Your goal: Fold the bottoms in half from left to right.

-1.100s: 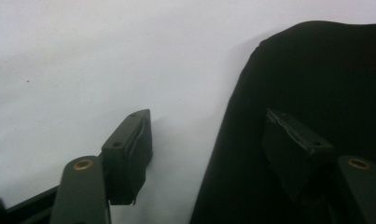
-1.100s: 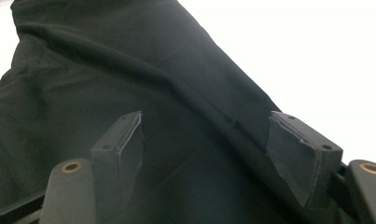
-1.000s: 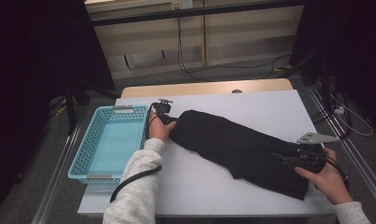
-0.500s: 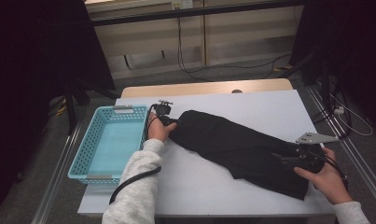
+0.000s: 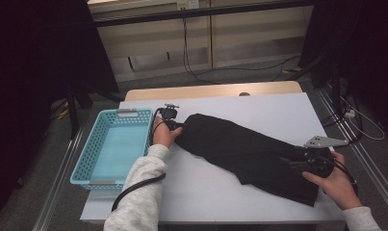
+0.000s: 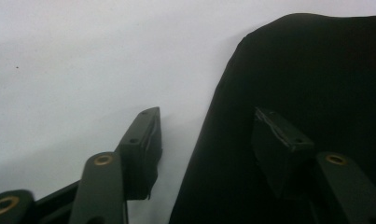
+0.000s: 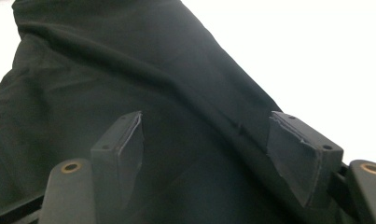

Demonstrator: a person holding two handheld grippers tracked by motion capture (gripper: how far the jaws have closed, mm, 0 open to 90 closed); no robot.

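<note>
Left tool [image 6: 204,140] agape astride black cloth [image 6: 307,84] edge — table [image 6: 83,60] beneath

One black garment [image 5: 249,151], one blue basket [image 5: 88,161], two grippers.

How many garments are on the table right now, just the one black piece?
1: a single black cloth garment lies diagonally across the white table, stretched between the left gripper and the right gripper. The blue plastic basket looks empty.
</note>
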